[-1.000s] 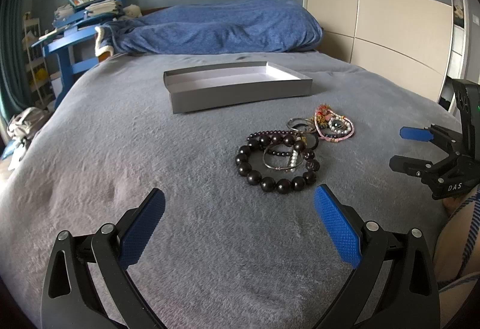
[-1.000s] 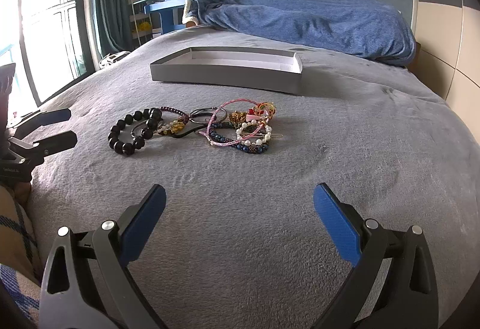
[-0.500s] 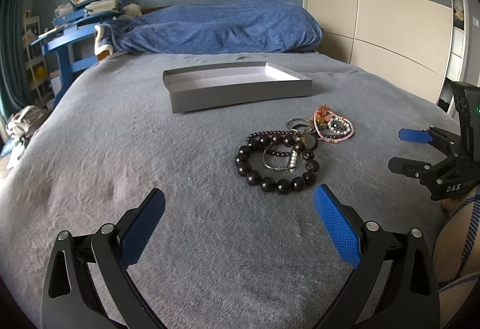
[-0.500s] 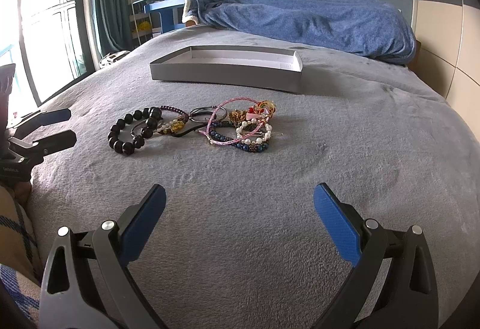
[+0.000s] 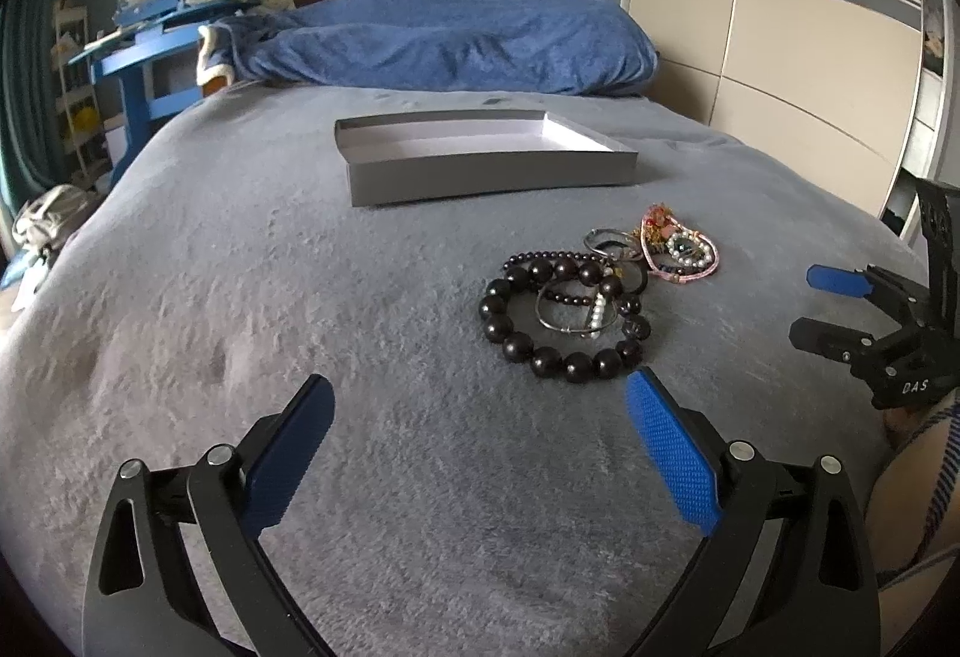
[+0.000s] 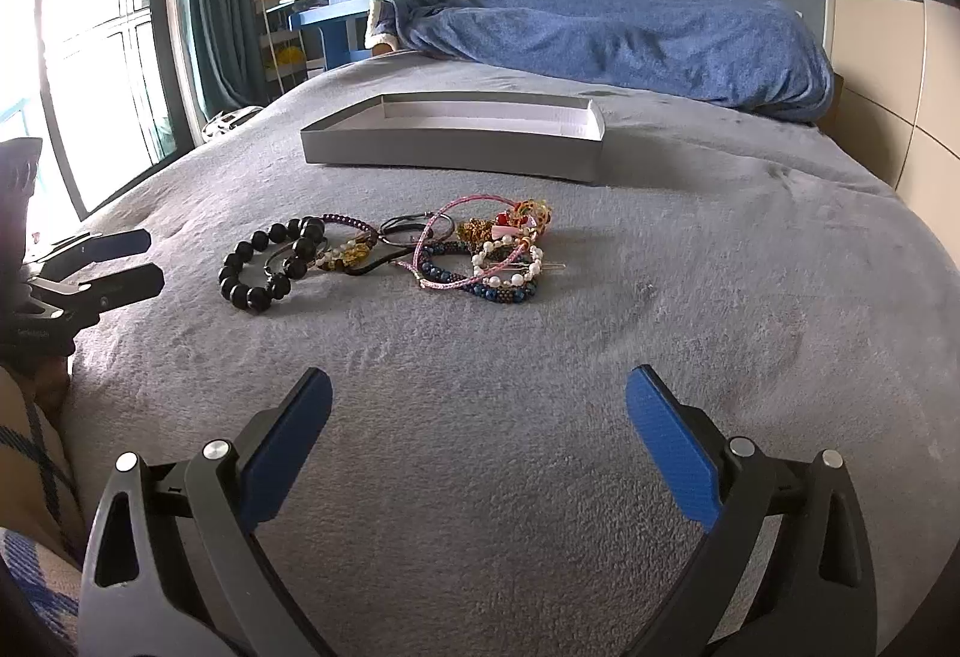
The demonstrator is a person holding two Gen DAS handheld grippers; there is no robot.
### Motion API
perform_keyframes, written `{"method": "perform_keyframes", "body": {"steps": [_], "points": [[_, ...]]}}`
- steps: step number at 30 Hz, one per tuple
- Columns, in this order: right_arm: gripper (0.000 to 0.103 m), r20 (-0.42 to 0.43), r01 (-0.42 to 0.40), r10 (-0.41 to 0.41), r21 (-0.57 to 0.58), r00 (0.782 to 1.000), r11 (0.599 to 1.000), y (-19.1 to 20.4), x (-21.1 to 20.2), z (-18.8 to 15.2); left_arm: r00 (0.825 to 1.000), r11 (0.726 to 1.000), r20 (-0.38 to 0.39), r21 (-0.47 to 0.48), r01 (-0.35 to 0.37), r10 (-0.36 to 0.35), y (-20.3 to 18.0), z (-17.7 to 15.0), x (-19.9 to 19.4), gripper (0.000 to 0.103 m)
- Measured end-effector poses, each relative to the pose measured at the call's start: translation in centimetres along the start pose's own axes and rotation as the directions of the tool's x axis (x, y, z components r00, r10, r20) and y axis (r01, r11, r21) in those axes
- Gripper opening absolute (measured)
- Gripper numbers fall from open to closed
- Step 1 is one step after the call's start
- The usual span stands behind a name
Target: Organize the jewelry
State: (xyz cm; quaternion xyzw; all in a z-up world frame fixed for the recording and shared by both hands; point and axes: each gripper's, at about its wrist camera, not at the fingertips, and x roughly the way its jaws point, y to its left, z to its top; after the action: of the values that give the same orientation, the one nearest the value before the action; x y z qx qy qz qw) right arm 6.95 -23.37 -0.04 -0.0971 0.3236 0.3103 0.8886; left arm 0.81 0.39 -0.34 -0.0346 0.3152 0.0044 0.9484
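Note:
A heap of jewelry lies on the grey bed cover [image 5: 300, 297]: a black bead bracelet [image 5: 540, 351] [image 6: 255, 288], a thin metal bangle [image 5: 573, 324], and pink, pearl and blue bracelets [image 5: 681, 252] [image 6: 492, 261]. Behind it sits a shallow grey box [image 5: 480, 171] [image 6: 450, 153], nothing inside. My left gripper [image 5: 480, 453] hovers open just short of the black beads, holding nothing. My right gripper [image 6: 480, 447] is open too, a little back from the pink and pearl bracelets. Each gripper shows at the edge of the other's view: right gripper [image 5: 834, 306], left gripper [image 6: 129, 261].
A blue duvet [image 5: 444, 39] is piled at the head of the bed. A blue desk with books [image 5: 174, 27] stands at the left, wardrobe doors [image 5: 780, 27] at the right, a window with green curtains [image 6: 108, 33] beyond the bed. A person's checked sleeve [image 6: 30, 549] is in the corner.
Both views have shifted very slightly; the jewelry and the box have not moved, and both grippers stay open.

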Motion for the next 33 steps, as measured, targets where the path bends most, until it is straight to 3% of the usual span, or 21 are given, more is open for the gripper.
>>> {"method": "perform_keyframes", "body": {"steps": [14, 23, 33], "points": [[0.093, -0.009, 0.019, -0.019, -0.006, 1.0, 1.0, 0.4, 0.3, 0.2, 0.999, 0.999, 0.005, -0.004, 0.049, -0.049, 0.6, 0.0, -0.3, 0.096], [0.09, -0.019, 0.02, -0.02, -0.007, 1.0, 1.0, 0.3, 0.5, 0.1, 0.999, 0.998, -0.004, 0.044, 0.053, -0.053, -0.1, 1.0, -0.3, 0.094], [0.082, -0.079, 0.007, -0.011, -0.049, 0.997, 0.999, 0.9, 1.4, 0.9, 0.997, 0.995, -0.037, 0.071, 0.076, -0.073, -1.0, 2.7, 1.2, 0.09]]}}
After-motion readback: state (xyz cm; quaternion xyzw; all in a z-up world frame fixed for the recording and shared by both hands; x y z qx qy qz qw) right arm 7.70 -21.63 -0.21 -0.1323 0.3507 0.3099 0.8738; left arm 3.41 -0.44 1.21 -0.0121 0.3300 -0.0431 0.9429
